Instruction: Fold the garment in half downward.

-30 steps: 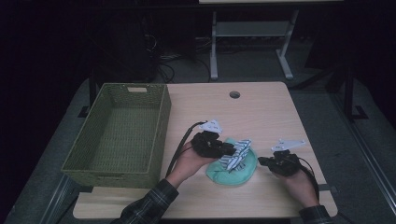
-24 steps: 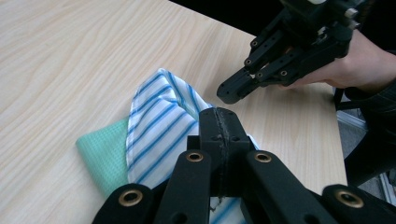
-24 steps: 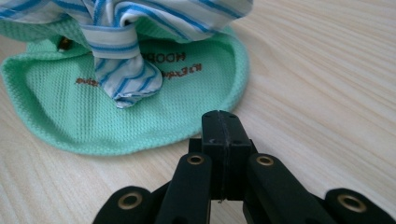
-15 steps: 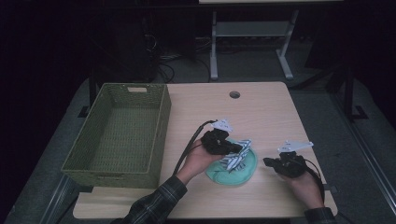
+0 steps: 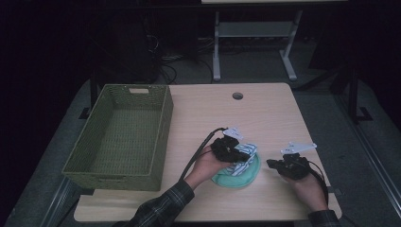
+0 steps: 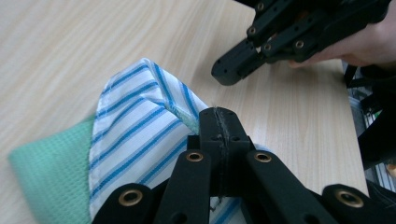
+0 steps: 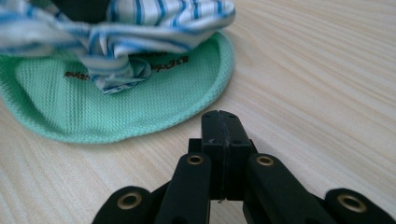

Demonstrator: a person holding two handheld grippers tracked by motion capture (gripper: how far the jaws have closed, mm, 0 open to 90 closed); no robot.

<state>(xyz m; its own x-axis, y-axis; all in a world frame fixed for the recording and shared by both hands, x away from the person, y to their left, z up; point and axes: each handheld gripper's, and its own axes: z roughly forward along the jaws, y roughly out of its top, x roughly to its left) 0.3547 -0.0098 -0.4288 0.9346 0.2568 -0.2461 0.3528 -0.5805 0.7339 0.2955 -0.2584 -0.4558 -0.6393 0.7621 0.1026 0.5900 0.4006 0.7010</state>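
Fingers of the left gripper (image 6: 219, 122) pinched one striped cloth (image 6: 135, 140) over one green cloth (image 5: 241, 176); right gripper (image 7: 220, 122) clenched empty, bare table (image 5: 279, 113) beyond.

We count two cloths: one striped cloth (image 5: 244, 156) and one green cloth (image 5: 239, 176). We also see one basket (image 5: 75, 163), two grippers and one table (image 5: 265, 113).

Green woven basket (image 5: 118, 137) on left part of worktop (image 5: 265, 113), long side running away from person, handle slot in far wall, nothing visible inside. Worktop pale wood grain, round cable hole (image 5: 237, 96) near far edge, right of basket. Beyond worktop, dark floor; grey metal frame with crossbar (image 5: 255, 29) stands at back. Tangle of cables (image 5: 163, 59) on floor behind basket. Black stand leg (image 5: 353, 101) at right, well apart from worktop.
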